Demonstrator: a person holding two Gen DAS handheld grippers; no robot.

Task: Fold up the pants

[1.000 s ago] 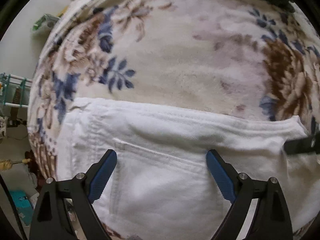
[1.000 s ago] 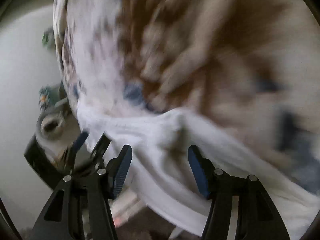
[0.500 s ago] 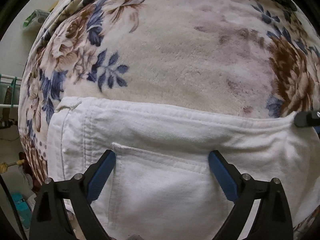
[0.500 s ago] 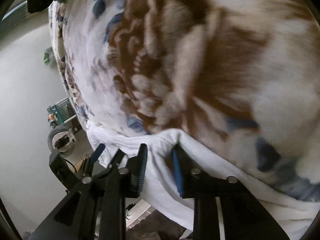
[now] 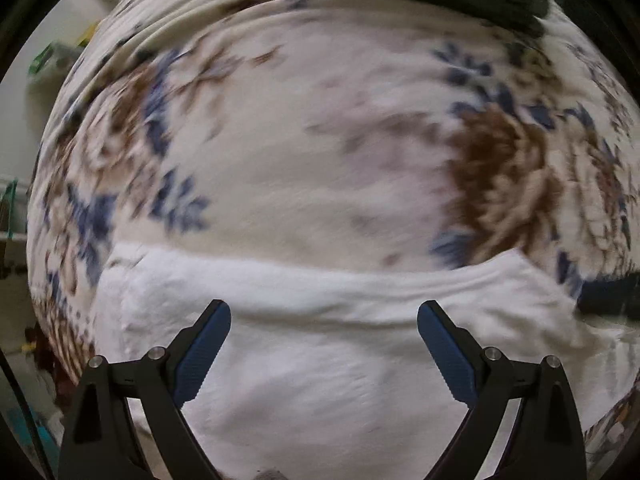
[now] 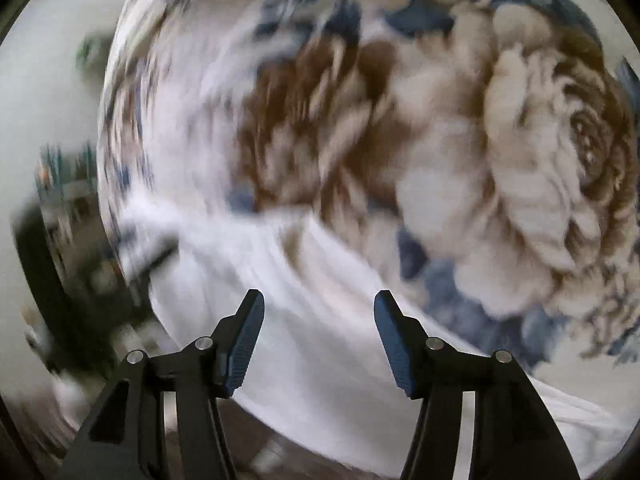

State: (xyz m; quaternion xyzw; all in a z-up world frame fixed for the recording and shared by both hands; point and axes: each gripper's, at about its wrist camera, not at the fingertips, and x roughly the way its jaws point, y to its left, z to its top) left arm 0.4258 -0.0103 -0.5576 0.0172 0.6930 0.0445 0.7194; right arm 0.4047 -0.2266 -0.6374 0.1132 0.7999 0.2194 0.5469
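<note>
White pants (image 5: 320, 360) lie folded flat on a floral blanket (image 5: 320, 152), their upper edge running across the left wrist view. My left gripper (image 5: 324, 316) is open just above the pants, with nothing between its fingers. In the right wrist view the pants (image 6: 320, 280) lie below the gripper with a corner near the blanket's brown flower (image 6: 520, 140). My right gripper (image 6: 319, 304) is open and empty over that part. Both views are blurred by motion.
The blanket's left edge drops to a pale floor (image 6: 40, 100). A teal rack (image 6: 60, 172) and dark clutter stand there. A dark object (image 5: 608, 292) shows at the right edge of the left wrist view, beside the pants' corner.
My right gripper was shut on the pants' edge half a second ago; it has opened and let go. Both grippers have drawn back, and the pants lie settled on the blanket.
</note>
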